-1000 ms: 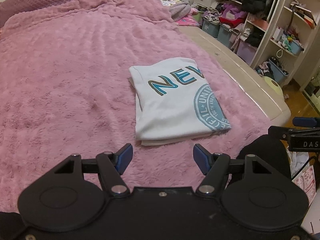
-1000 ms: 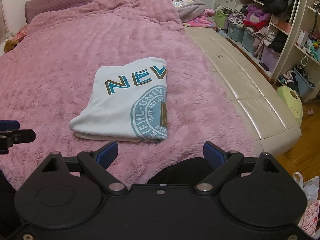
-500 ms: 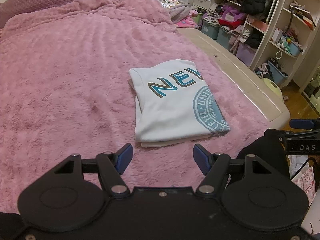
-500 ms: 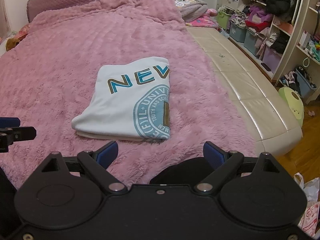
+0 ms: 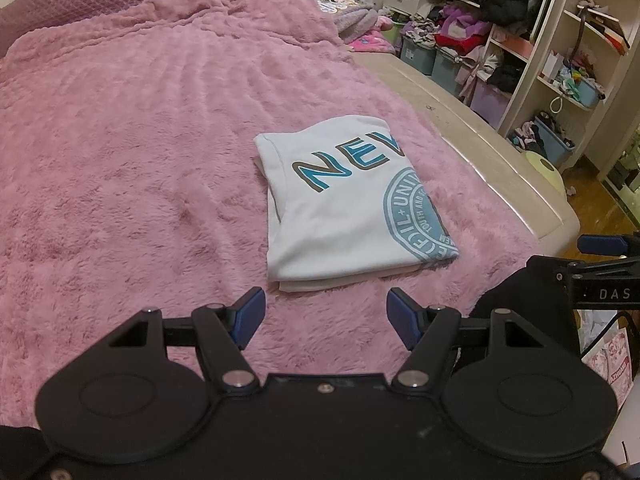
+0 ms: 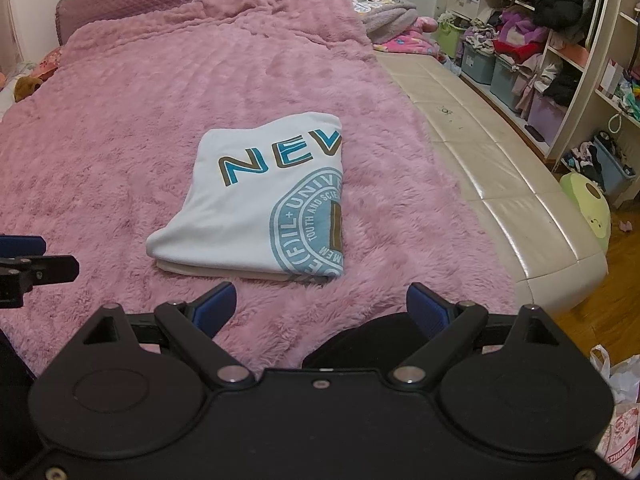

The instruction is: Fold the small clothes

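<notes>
The folded shirt [image 5: 352, 208] is lying on the pink blanket [image 5: 120, 160] just ahead of both tongs, its long axis running away from them, while the left gripper [image 5: 325, 312] and right gripper [image 6: 320, 306] are hovering wide and empty, roughly equally near.

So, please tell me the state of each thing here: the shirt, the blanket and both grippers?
White T-shirt: folded, lying flat on the blanket, print up.
Pink blanket: spread over the bed.
Left gripper: open, empty, short of the shirt.
Right gripper: open, empty, short of the shirt.
</notes>
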`<action>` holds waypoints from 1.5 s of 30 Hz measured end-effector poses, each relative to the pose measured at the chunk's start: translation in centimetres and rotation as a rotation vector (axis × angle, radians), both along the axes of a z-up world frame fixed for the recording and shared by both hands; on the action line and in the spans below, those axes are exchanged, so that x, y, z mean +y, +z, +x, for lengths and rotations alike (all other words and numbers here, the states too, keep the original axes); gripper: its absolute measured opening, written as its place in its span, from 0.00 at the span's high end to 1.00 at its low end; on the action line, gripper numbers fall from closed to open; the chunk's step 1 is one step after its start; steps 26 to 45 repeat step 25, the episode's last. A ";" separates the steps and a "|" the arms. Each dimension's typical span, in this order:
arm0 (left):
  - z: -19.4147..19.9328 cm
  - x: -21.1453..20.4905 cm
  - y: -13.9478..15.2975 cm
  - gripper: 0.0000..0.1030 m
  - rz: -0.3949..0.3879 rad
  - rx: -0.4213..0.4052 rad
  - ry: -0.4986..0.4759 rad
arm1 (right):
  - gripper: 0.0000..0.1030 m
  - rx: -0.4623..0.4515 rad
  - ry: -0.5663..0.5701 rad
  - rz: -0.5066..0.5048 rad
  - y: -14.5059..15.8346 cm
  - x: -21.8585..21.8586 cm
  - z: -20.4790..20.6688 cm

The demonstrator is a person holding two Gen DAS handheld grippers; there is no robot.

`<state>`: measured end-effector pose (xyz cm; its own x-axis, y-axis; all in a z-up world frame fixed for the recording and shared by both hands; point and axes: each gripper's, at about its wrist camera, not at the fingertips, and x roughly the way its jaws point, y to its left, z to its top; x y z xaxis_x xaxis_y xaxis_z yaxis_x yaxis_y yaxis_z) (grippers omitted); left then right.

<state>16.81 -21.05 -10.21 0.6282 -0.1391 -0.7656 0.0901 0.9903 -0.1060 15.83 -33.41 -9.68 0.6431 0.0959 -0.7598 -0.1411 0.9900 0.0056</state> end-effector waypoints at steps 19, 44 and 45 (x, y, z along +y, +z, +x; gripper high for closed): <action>0.0 -0.2 0.0 0.33 0.004 0.004 0.001 | 0.13 0.004 0.015 0.010 -0.4 0.3 0.2; -0.4 -0.3 0.1 0.33 0.007 -0.014 0.002 | 0.13 -0.002 0.022 0.008 -0.5 0.5 0.1; -0.4 -0.3 0.1 0.33 0.007 -0.014 0.002 | 0.13 -0.002 0.022 0.008 -0.5 0.5 0.1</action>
